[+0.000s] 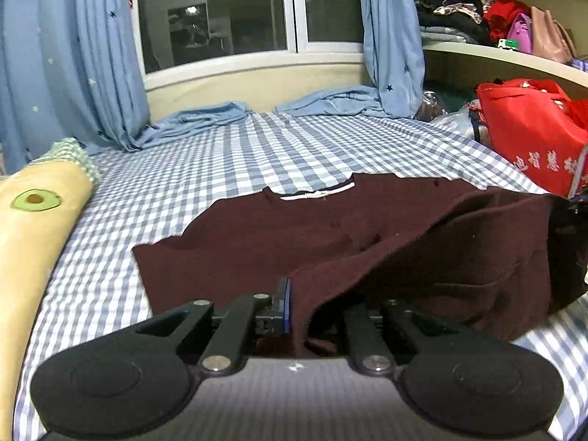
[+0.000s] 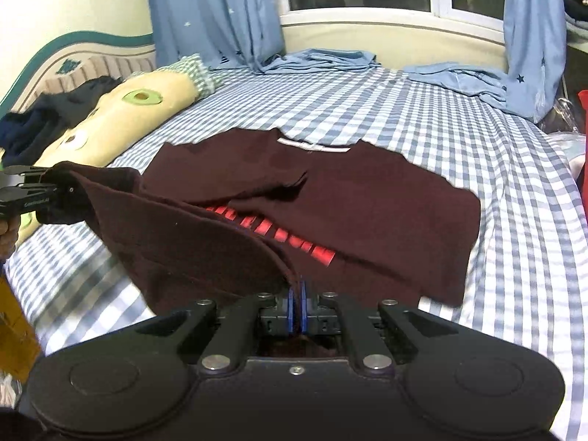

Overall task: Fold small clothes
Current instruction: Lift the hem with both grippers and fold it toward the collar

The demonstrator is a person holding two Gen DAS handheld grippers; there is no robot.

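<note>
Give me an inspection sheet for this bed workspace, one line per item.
Surface: bed with blue checked sheet, slightly rumpled.
Job's things: dark red T-shirt, collar toward the window, bottom hem lifted over the body; red print shows underneath.
Clutter: yellow pillow, dark clothes by the headboard, red bag.
Grippers: left gripper and right gripper each shut on the T-shirt's hem.
Cables: nothing seen.
Surroundings: window, blue curtains trailing onto the bed, shelves stuffed with clothes and bags.
</note>
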